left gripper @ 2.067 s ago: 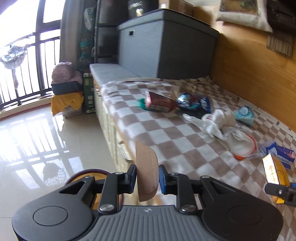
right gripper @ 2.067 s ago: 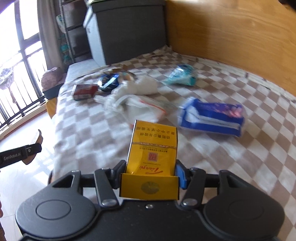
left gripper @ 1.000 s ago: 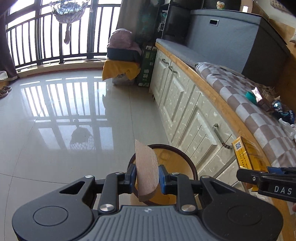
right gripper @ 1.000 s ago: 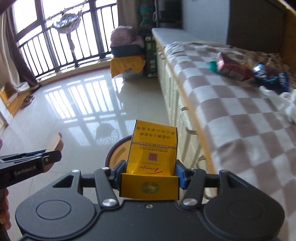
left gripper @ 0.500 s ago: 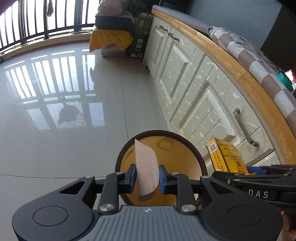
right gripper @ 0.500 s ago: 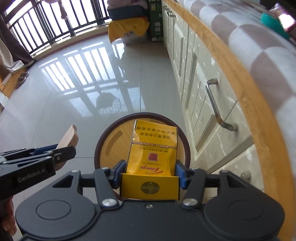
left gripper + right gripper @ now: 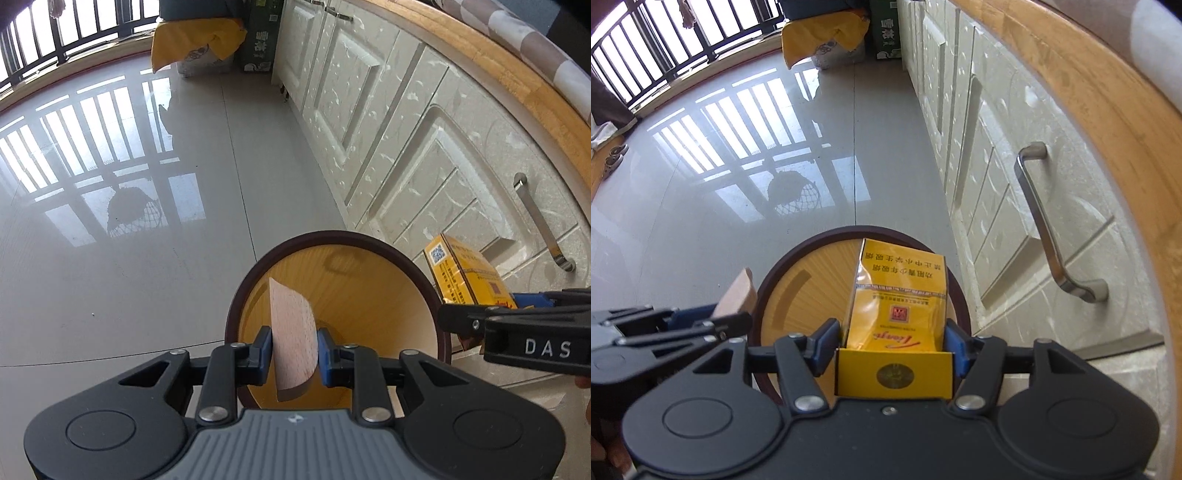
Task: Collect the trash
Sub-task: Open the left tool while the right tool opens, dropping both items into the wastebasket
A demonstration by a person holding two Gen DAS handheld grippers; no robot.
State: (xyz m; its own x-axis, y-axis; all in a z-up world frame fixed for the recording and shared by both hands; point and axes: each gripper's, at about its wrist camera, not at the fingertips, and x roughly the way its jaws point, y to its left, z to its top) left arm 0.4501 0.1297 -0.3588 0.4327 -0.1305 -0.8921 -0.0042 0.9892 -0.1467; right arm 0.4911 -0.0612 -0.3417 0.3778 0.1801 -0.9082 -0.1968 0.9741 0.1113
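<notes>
My left gripper (image 7: 294,349) is shut on a curved brown piece of cardboard (image 7: 293,341) and holds it over the open mouth of a round yellow bin with a dark rim (image 7: 369,291). My right gripper (image 7: 892,341) is shut on a yellow cigarette pack (image 7: 897,299) and holds it above the same bin (image 7: 798,295). In the left wrist view the pack (image 7: 465,277) and right gripper (image 7: 476,314) hang over the bin's right rim. In the right wrist view the left gripper (image 7: 716,319) with the cardboard (image 7: 737,299) is at the bin's left rim.
White cabinet doors (image 7: 406,129) with a metal handle (image 7: 1049,229) and a wooden top edge (image 7: 1089,74) stand close on the right. Glossy tiled floor (image 7: 129,240) lies to the left. A yellow-covered bundle (image 7: 195,44) and a green box (image 7: 258,37) sit far back by the balcony railing.
Both grippers have swung from the bed down to the floor bin and moved closer over its mouth. Each keeps hold of its item.
</notes>
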